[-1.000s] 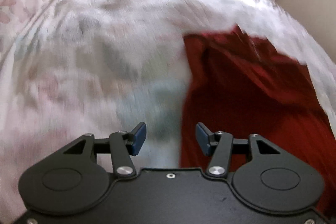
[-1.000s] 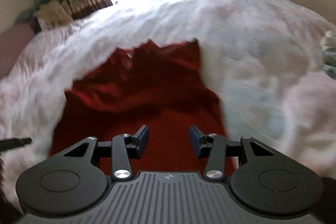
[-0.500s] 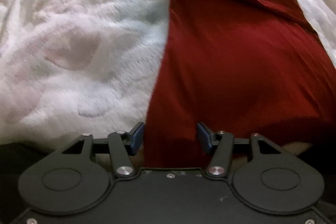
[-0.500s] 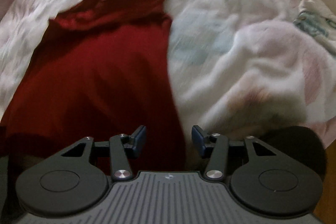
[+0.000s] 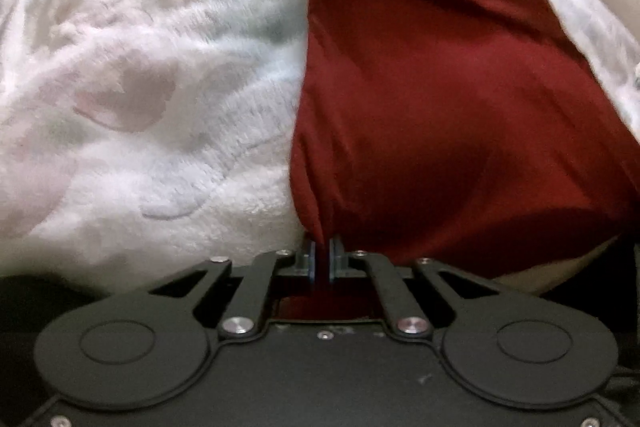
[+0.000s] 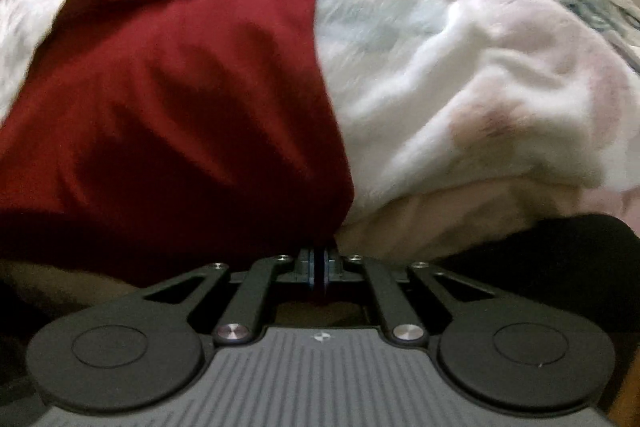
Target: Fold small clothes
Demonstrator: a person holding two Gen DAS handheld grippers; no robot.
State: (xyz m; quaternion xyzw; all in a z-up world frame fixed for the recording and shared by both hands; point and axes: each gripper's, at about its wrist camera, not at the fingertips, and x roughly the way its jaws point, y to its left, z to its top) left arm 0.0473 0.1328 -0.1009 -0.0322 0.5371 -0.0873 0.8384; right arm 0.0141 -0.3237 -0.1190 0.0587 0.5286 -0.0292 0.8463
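Nearest, the left claw (image 5: 321,261) is pinched tight on the near left corner of the red garment (image 5: 440,99), and the right claw (image 6: 319,265) is clamped the same way on its near right corner. The garment lies spread lengthwise on the white fleece blanket (image 5: 140,87) of a bed, its far end rumpled. This looks like the first fold: next, both corners likely need lifting together and carrying toward the far edge.

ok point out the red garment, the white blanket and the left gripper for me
red garment (image 5: 460,115), left wrist view, middle of the cloth
white blanket (image 5: 152,87), left wrist view, bare fluffy part beside the garment
left gripper (image 5: 321,261), left wrist view, between its fingertips, shut on the garment's near corner
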